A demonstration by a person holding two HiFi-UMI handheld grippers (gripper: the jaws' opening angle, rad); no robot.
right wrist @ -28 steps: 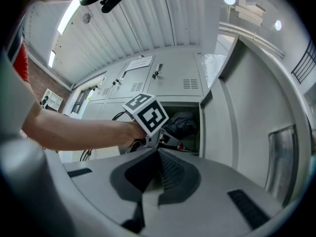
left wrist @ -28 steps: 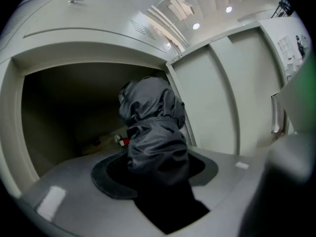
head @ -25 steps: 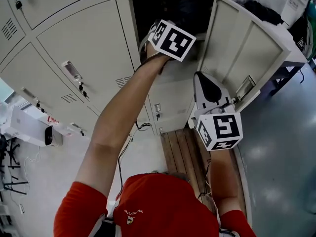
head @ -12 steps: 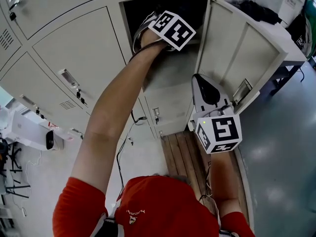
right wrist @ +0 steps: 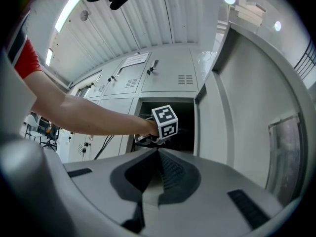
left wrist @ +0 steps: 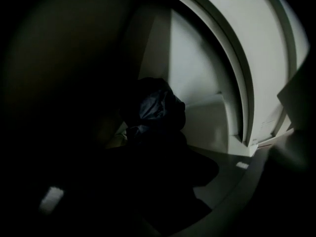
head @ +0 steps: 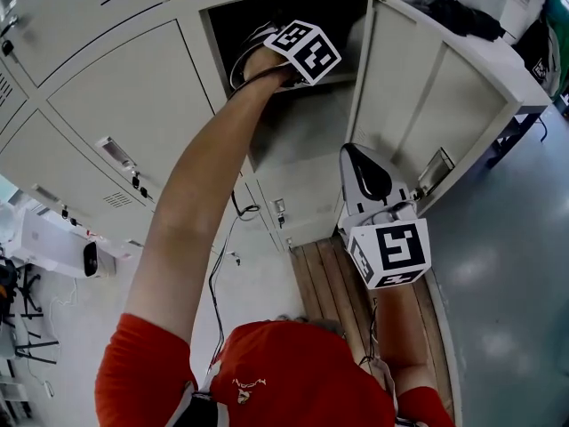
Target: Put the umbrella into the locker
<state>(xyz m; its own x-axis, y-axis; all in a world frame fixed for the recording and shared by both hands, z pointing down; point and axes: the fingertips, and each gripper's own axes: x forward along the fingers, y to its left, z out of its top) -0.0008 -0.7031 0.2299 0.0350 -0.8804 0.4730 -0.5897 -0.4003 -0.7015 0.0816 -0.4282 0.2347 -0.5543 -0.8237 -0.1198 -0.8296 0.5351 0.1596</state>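
Note:
The locker's open compartment is dark, with its door swung out to the right. My left gripper reaches inside it; only its marker cube and the hand show in the head view. In the left gripper view the folded dark umbrella sticks out from between the shadowed jaws, which hold it above the compartment's pale floor. My right gripper hangs below the door, shut and holding nothing. Its ribbed pads meet, and it looks up at the left gripper's cube.
Closed locker doors with handles fill the wall at left. A wooden bench stands below the lockers. A dark bag lies on top at the right, and a white device sits at the far left.
My left arm has stretched further up and deeper into the open compartment, its cube turning as it went. The right gripper has stayed where it was.

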